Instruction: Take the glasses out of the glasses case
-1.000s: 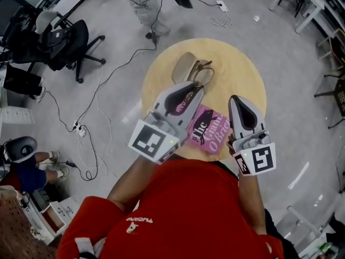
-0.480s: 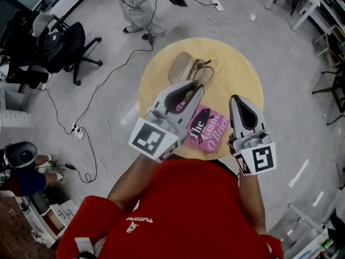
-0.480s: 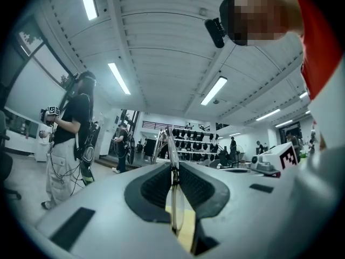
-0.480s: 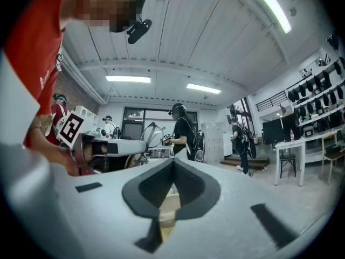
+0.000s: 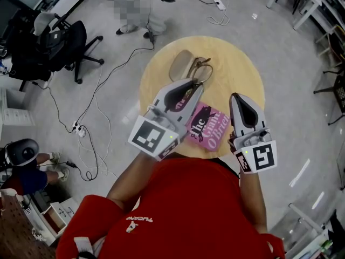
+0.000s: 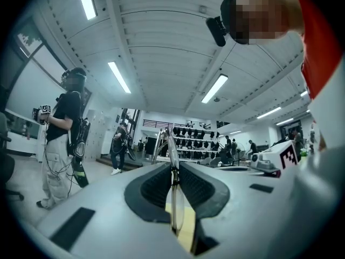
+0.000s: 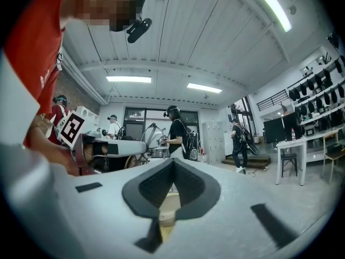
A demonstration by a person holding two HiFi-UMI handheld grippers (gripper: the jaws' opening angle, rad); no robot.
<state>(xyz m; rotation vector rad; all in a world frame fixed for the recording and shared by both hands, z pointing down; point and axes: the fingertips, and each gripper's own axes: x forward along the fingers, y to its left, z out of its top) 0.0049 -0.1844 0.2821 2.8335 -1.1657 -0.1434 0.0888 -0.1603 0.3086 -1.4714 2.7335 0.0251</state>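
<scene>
A beige glasses case (image 5: 180,63) lies open on the far side of the round wooden table (image 5: 242,69). The thin metal-framed glasses (image 5: 200,70) sit just right of the case, their near end in my left gripper (image 5: 194,86). In the left gripper view the jaws of that gripper (image 6: 172,166) are shut on a lens and rim of the glasses (image 6: 174,198), held edge-on and level. My right gripper (image 5: 237,99) hovers level over the table's right side; its jaws (image 7: 173,163) are shut with nothing between them.
A pink book (image 5: 209,128) lies on the table's near side between the grippers. On the floor to the left are a black office chair (image 5: 64,42) and cables (image 5: 102,90). A person (image 5: 135,9) stands beyond the table. White tables (image 5: 302,4) stand at the far right.
Both grippers and the glasses keep their places. The person beyond the table has stepped a little to the left.
</scene>
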